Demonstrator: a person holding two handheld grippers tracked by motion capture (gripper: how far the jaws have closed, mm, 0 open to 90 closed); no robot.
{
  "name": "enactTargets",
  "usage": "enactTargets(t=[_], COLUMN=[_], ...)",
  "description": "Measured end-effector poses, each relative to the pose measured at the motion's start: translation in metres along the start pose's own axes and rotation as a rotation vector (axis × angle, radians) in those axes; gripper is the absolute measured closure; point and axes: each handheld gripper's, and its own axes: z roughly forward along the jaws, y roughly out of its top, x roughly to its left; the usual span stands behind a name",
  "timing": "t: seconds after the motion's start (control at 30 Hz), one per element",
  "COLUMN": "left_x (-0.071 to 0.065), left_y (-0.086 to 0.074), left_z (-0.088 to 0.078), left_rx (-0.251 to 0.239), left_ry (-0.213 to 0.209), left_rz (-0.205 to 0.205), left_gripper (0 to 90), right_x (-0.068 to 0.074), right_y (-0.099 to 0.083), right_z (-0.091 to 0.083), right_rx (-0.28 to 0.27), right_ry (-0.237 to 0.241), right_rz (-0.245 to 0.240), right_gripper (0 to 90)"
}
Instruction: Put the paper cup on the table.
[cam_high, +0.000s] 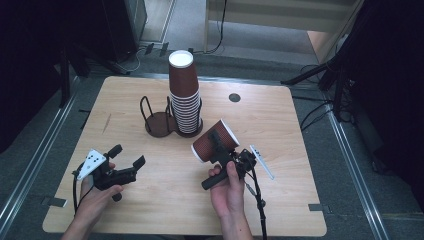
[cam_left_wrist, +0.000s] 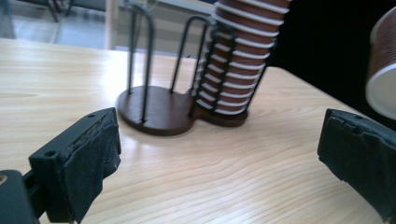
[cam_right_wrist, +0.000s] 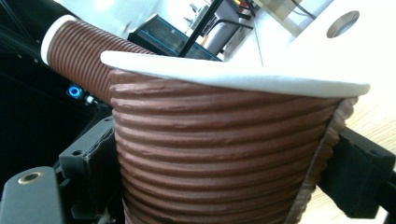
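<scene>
The wooden surface spreads wide beneath both my jaws. Ahead of my left gripper stands the tall stack of cups, nested upside down in one ring of the wire holder; the other ring is empty. My right gripper carries a single ribbed paper cup, tilted above the surface, rim pointing toward the stack's side. I judge it very light, thin-walled and easily crushed; the ribs give grip, so a gentle squeeze across the mid-body suits it better than the rim. My right jaws pinch that cup from both sides, and its wall looks slightly dented at one pad. My left jaws stand spread wide, touching nothing, low over the surface.
</scene>
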Motion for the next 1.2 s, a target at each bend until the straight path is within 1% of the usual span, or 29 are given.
enactTargets(t=[0.1,0.17,0.2,0.23,0.3,0.37,0.4,0.43,0.53,0.57,0.63,0.67,0.73,0.77,0.87,0.9,0.93,1.0,1.1,1.2], left_x=[0.006,0.011,0.013,0.015,0.019,0.023,0.026,0.028,0.034,0.037,0.040,0.040,0.043,0.044,0.048,0.049,0.050,0.051,0.052,0.052], left_y=[-0.003,-0.004,-0.004,-0.004,-0.004,-0.006,-0.007,-0.008,-0.009,-0.009,-0.011,-0.012,-0.013,-0.014,-0.014,-0.014,-0.014,-0.015,-0.016,-0.018], left_z=[-0.004,-0.005,-0.006,-0.006,-0.009,-0.012,-0.014,-0.016,-0.023,-0.025,-0.028,-0.029,-0.031,-0.033,-0.036,-0.036,-0.036,-0.036,-0.035,-0.033], left_rx=[0.007,0.009,0.006,0.003,0.004,0.006,0.008,0.011,0.002,-0.001,0.010,0.010,0.015,0.018,0.016,0.012,0.015,0.018,0.025,0.032], left_ry=[0.028,0.045,0.054,0.064,0.086,0.099,0.107,0.114,0.134,0.144,0.158,0.160,0.162,0.165,0.180,0.183,0.187,0.189,0.193,0.193], left_rz=[0.013,0.013,0.012,0.013,0.022,0.028,0.030,0.030,0.008,0.010,0.019,0.017,0.017,0.020,0.022,0.019,0.017,0.018,0.016,0.025], left_gripper=[0.0,0.0,0.0,0.0,0.0,0.0,0.0,0.0,0.1,0.1,0.1,0.0,0.1,0.1,0.0,0.0,0.0,0.0,0.0,0.0], right_x=[-0.001,-0.001,-0.002,-0.003,-0.002,-0.002,-0.002,-0.002,-0.005,-0.005,-0.008,-0.009,-0.009,-0.009,-0.011,-0.012,-0.012,-0.014,-0.015,-0.016], right_y=[0.002,0.003,0.004,0.004,0.004,0.006,0.007,0.008,0.012,0.013,0.015,0.016,0.016,0.016,0.017,0.018,0.018,0.018,0.021,0.023], right_z=[0.000,-0.001,0.000,0.001,0.000,0.000,0.001,0.001,0.003,0.004,0.005,0.005,0.005,0.006,0.007,0.008,0.009,0.010,0.010,0.012], right_rx=[0.002,0.017,0.010,0.004,-0.028,-0.042,-0.044,-0.043,-0.045,-0.050,-0.065,-0.076,-0.083,-0.091,-0.113,-0.121,-0.127,-0.165,-0.196,-0.228], right_ry=[0.001,-0.005,-0.009,-0.006,-0.012,-0.030,-0.046,-0.051,-0.060,-0.065,-0.070,-0.068,-0.067,-0.069,-0.086,-0.098,-0.102,-0.102,-0.086,-0.094], right_rz=[-0.049,-0.057,-0.086,-0.105,-0.124,-0.163,-0.177,-0.200,-0.233,-0.230,-0.255,-0.281,-0.304,-0.325,-0.402,-0.425,-0.437,-0.460,-0.490,-0.553], right_gripper=[11.6,11.7,11.8,11.8,11.9,11.8,11.9,11.9,11.9,11.9,11.9,11.9,11.8,11.8,11.7,11.7,11.6,11.7,11.6,11.5])
